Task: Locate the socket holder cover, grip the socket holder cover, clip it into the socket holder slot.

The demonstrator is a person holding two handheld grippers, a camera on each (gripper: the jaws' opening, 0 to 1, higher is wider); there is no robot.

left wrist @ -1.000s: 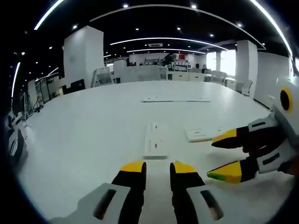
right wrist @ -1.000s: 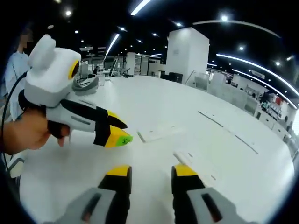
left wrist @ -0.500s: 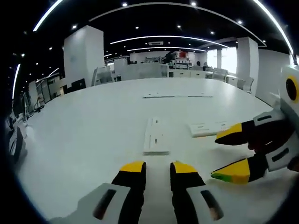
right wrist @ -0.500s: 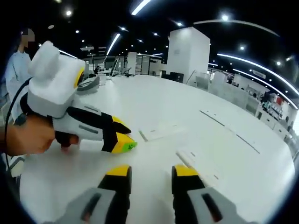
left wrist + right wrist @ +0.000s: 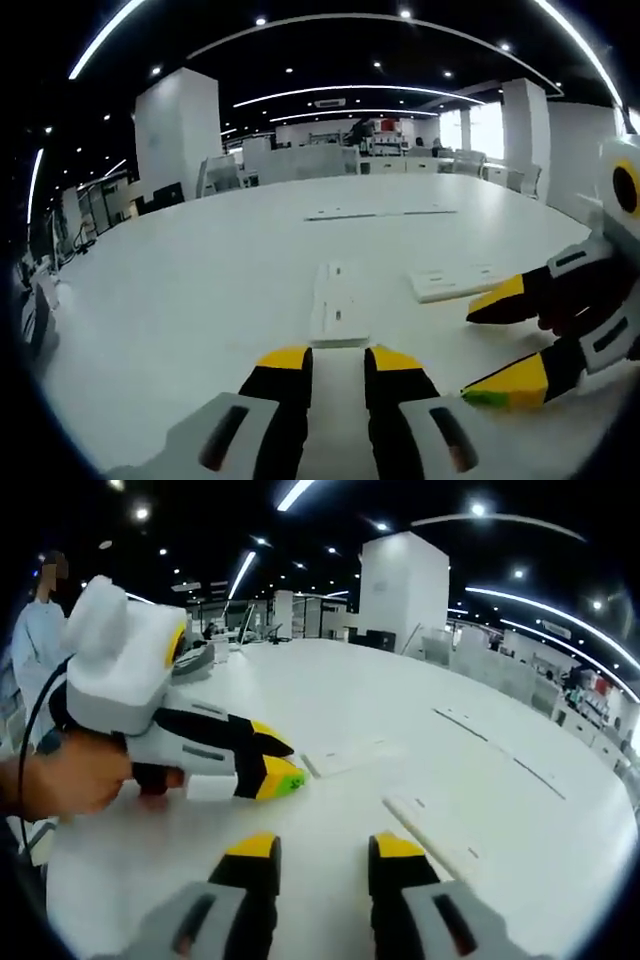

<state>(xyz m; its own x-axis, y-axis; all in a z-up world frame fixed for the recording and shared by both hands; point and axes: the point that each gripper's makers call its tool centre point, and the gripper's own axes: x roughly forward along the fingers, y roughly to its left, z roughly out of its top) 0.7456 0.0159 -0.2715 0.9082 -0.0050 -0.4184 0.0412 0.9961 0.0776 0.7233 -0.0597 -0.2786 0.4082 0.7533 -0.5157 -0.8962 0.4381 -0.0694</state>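
Left gripper [image 5: 337, 362], right gripper [image 5: 323, 846]: both agape, empty; approach socket holder cover [image 5: 337, 308] squarely, gripping its long edges.

Left tongs [image 5: 337, 362] hang low over the white bench [image 5: 200, 280], jaws a narrow gap apart, nothing between them. Just ahead of the tips lies a long white socket holder [image 5: 336, 304], flat on the bench. A flat white socket holder cover [image 5: 462, 281] lies beside it, apart. Right tongs [image 5: 500, 345] reach in near the cover, jaws spread, empty. Two thin white strips [image 5: 380, 212] lie toward the far edge.
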